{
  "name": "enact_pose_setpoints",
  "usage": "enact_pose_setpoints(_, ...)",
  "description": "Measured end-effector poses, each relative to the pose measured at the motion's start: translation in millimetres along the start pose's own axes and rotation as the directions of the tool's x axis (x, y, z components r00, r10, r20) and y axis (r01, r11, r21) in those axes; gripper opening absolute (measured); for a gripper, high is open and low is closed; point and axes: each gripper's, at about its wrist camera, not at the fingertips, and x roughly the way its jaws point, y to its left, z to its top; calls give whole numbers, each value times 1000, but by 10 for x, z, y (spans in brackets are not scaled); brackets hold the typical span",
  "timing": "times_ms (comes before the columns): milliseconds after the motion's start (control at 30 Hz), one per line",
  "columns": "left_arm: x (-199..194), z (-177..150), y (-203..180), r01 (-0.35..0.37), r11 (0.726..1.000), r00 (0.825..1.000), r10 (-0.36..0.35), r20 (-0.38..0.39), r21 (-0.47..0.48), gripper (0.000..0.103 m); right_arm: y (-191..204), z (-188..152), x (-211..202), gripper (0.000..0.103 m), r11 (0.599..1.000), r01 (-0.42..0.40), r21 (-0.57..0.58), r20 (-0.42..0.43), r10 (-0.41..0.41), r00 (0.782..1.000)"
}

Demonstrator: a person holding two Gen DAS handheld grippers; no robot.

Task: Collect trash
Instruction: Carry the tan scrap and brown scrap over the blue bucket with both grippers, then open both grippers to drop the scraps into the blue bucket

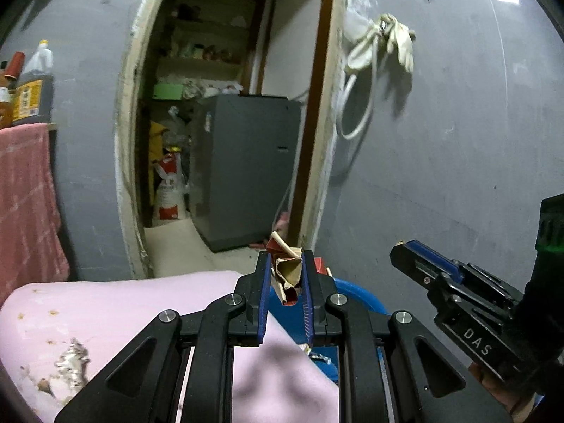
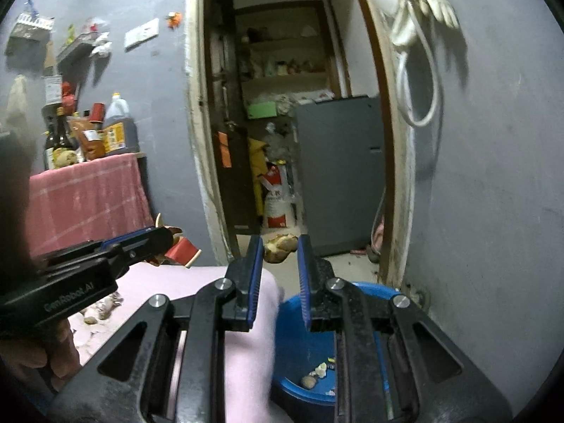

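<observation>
My left gripper (image 1: 285, 264) is shut on a crumpled red and tan paper carton (image 1: 287, 269), held above the edge of the pink table (image 1: 141, 310) near the blue bin (image 1: 356, 296). In the right wrist view the left gripper (image 2: 165, 238) shows at the left with the carton (image 2: 181, 248). My right gripper (image 2: 280, 250) is open over the blue bin (image 2: 303, 338); a crumpled brownish scrap (image 2: 280, 245) sits between its fingertips, and I cannot tell whether it is gripped. Scraps (image 2: 317, 375) lie in the bin. Foil and crumbs (image 1: 72, 363) lie on the table.
A grey wall with a doorway into a storeroom holding a grey cabinet (image 1: 246, 169) and sacks. A pink cloth-covered stand (image 2: 84, 197) with bottles stands at the left. Gloves and a cord (image 1: 380, 46) hang on the wall at the right.
</observation>
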Motion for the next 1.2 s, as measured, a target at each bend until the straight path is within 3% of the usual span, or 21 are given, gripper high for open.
enact_pose_setpoints(300,529,-144,-96,20,1000,993,-19,-117,8,14,-251,-235,228,19,998,30,60,-79,-25,997)
enact_pose_setpoints(633,1053,-371,56,7,998,951,-26,-308,-63,14,-441,-419,538,19,990,62,128,-197,-35,980)
enact_pose_setpoints(800,1196,-412,101,8,995,938,-42,-344,-99,16,-547,-481,665,21,982,74,173,-239,-31,970)
enact_pose_setpoints(1067,1236,-460,199,-14,992,922,-36,-385,-126,33,-599,-526,757,23,975,78,206,-276,-19,961)
enact_pose_setpoints(1200,1230,-489,241,-16,990,915,-43,-401,-142,34,-612,-531,738,28,974,81,212,-275,-20,961)
